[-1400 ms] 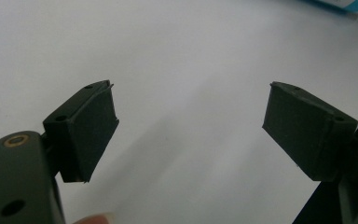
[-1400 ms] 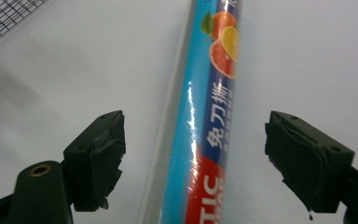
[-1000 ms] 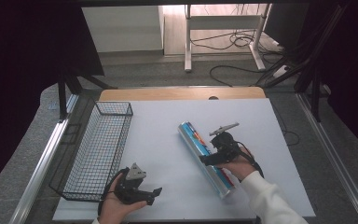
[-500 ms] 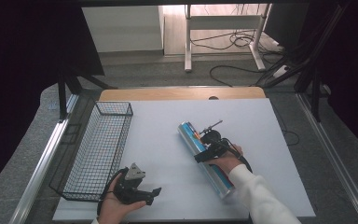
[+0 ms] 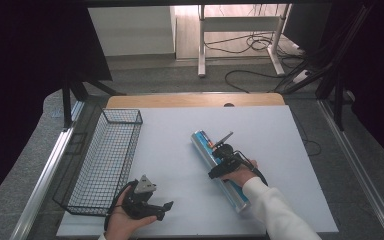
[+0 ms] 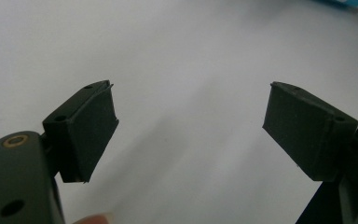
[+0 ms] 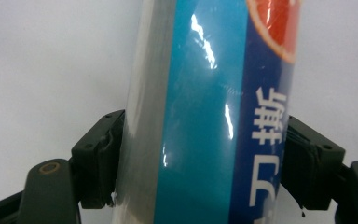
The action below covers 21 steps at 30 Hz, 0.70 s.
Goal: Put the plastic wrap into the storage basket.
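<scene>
Blue-and-silver roll (image 5: 219, 169) now pinched by the right gripper (image 5: 223, 161), which slid up it; left gripper (image 5: 152, 206) stays spread.

I see a long black wire-mesh basket (image 5: 105, 160) lying along the left edge of the white table top (image 5: 280, 130). Right of the basket, the bare surface runs to a long silver-and-blue foil-wrapped roll (image 5: 206, 147) lying slantwise, with my right gripper (image 5: 219, 166) pressed against both its sides. Beyond the roll, the table is bare to its right edge.
</scene>
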Motion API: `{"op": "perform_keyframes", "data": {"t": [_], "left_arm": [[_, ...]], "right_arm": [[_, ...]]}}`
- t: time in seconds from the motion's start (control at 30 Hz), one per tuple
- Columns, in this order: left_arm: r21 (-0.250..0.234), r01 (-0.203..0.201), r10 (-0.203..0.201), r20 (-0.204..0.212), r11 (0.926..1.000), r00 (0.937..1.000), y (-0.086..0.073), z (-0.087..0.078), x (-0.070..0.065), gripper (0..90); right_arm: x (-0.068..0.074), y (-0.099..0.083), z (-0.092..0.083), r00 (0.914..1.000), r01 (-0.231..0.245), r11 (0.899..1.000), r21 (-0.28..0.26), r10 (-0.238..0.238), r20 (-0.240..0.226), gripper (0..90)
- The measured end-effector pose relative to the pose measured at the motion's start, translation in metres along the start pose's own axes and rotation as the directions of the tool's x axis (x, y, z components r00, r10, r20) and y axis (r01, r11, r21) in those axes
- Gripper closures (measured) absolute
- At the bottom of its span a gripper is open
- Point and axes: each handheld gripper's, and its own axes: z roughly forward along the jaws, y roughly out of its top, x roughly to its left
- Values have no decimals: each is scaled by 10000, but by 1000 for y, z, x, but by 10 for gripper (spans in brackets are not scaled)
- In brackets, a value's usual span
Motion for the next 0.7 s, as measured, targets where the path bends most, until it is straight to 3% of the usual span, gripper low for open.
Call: {"op": "perform_keyframes", "data": {"t": [0.3,0.43,0.63,0.7], "left_arm": [[17,-28,28,0,10000,10000,0,1,0,167],[33,-30,30,-11,10000,10000,-1,1,0,167],[24,-3,3,-15,10000,10000,-1,1,1,167],[17,1,-1,-7,10000,10000,-1,1,1,167]], "right_arm": [[-4,24,0,10000,-75,9999,109,76,-64,222],[-3,35,8,9998,-111,9991,412,119,-187,223],[-1,48,18,9998,68,9959,905,-85,182,280],[-4,51,17,9999,-129,9926,1206,118,100,296]]}}
